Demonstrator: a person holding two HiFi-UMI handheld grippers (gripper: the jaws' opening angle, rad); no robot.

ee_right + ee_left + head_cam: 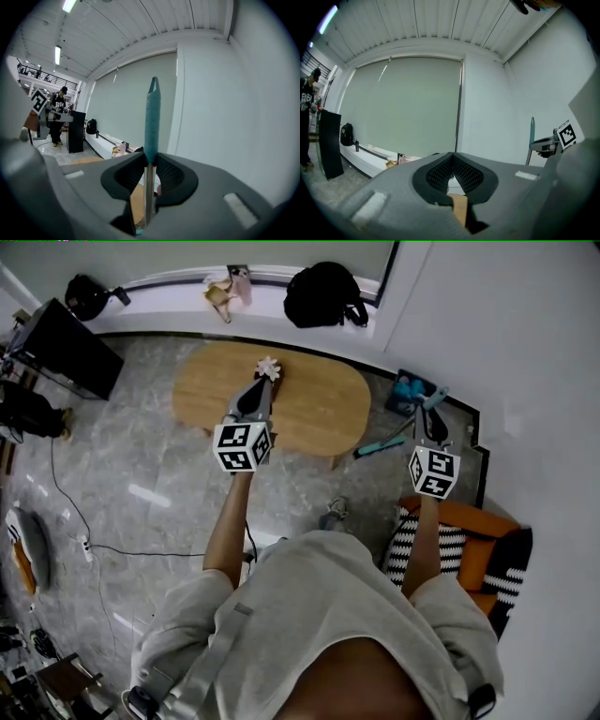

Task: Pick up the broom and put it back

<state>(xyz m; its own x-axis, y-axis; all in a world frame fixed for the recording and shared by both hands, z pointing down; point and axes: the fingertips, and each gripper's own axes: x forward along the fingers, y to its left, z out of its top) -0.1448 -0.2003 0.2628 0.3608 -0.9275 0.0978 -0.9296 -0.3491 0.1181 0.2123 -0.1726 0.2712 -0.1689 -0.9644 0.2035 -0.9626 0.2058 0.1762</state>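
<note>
The right gripper (149,161) has its jaws nearly closed, clamped on the broom (152,122). The handle stands upright between them, metal shaft below and teal grip sticking up above. That's over by the white wall, past the end of the oval wooden table (319,399). The left gripper (452,161) is closed on nothing, out over the table.

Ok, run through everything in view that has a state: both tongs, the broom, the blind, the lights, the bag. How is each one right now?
Left tongs: shut, nothing between them.
Right tongs: shut on the broom's shaft.
Broom: upright, held by its handle.
Roller blind: fully lowered.
Ceiling lights: on.
Black backpack: sitting on the ledge by the wall.
</note>
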